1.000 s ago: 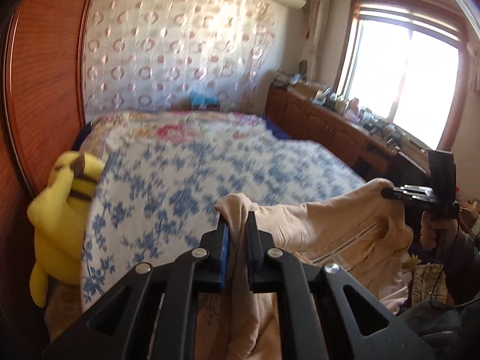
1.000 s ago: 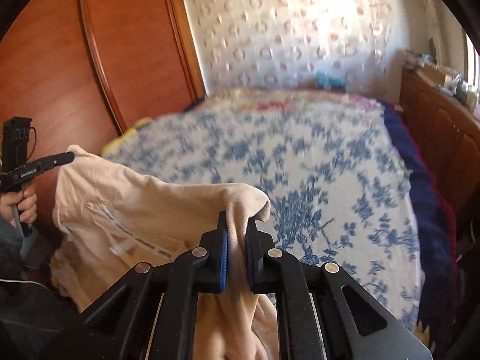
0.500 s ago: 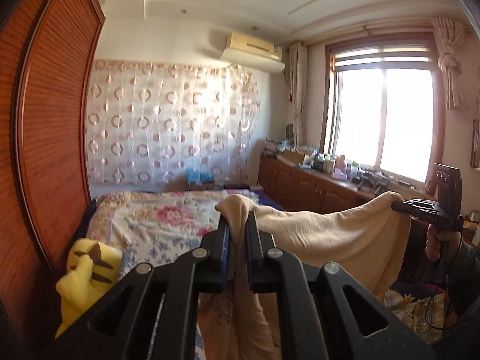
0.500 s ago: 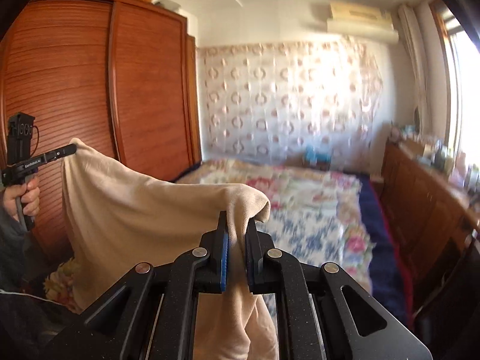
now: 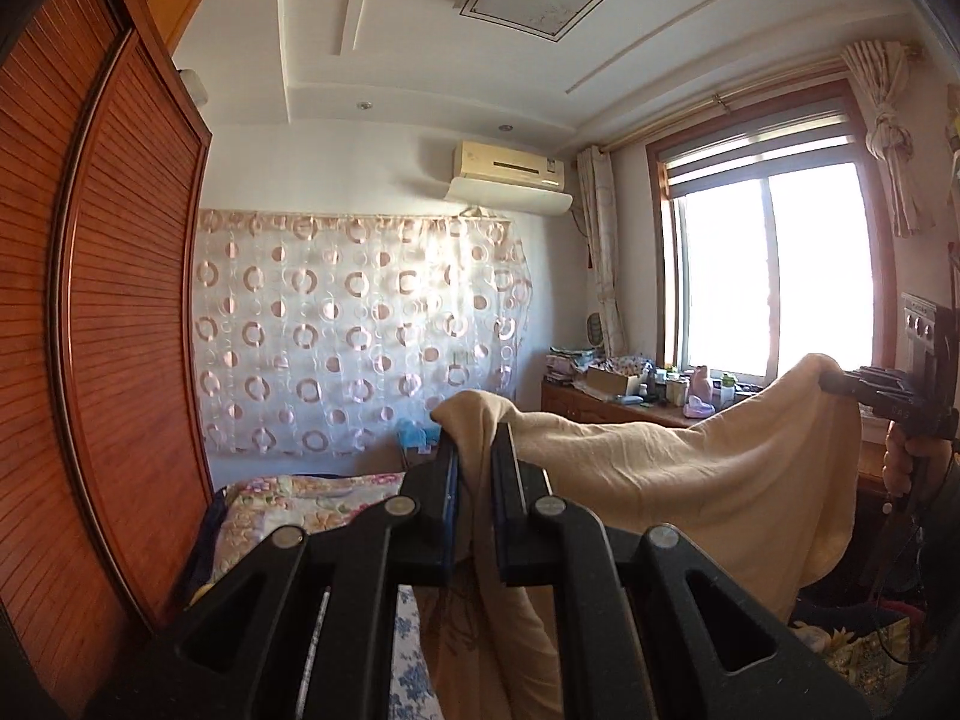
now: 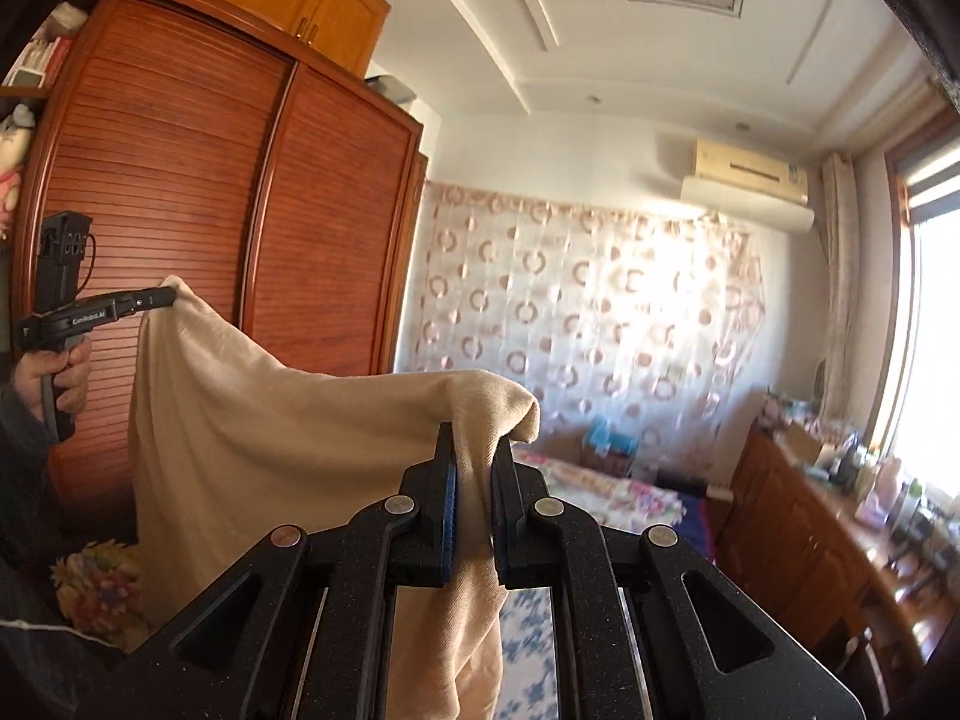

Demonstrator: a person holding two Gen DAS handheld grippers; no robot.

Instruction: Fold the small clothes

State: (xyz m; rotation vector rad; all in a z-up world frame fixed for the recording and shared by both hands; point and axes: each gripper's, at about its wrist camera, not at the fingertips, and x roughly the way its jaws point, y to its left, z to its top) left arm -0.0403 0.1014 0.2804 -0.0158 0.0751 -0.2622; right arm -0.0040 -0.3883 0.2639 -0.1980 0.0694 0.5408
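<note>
Two corners of one cream garment (image 6: 270,420) are in our grip, and we judge this the spreading step: the cloth is held up in the air, clear of the bed (image 5: 312,498), so that it hangs flat before any fold is made. Our left gripper (image 5: 474,480) has its jaws pressed together on a bunch of the fabric at the cloth's left top corner, and the cloth spills down between the fingers. Our right gripper (image 6: 474,480) pinches the other top corner in the same way, with a small fold of cloth poking out past the tips. In the left wrist view the right gripper shows at the far right with a hand (image 5: 900,462) on its handle; in the right wrist view the left gripper sits at the far left before the wooden wardrobe (image 6: 180,180). The top edge sags between the two grips, so the cloth is not yet taut. The flowered bed lies low and beyond the hanging cloth. We think the next move calls for drawing the two grips apart to level that edge, then lowering the garment flat onto the bed, both pinches kept firm until it lies there.
</note>
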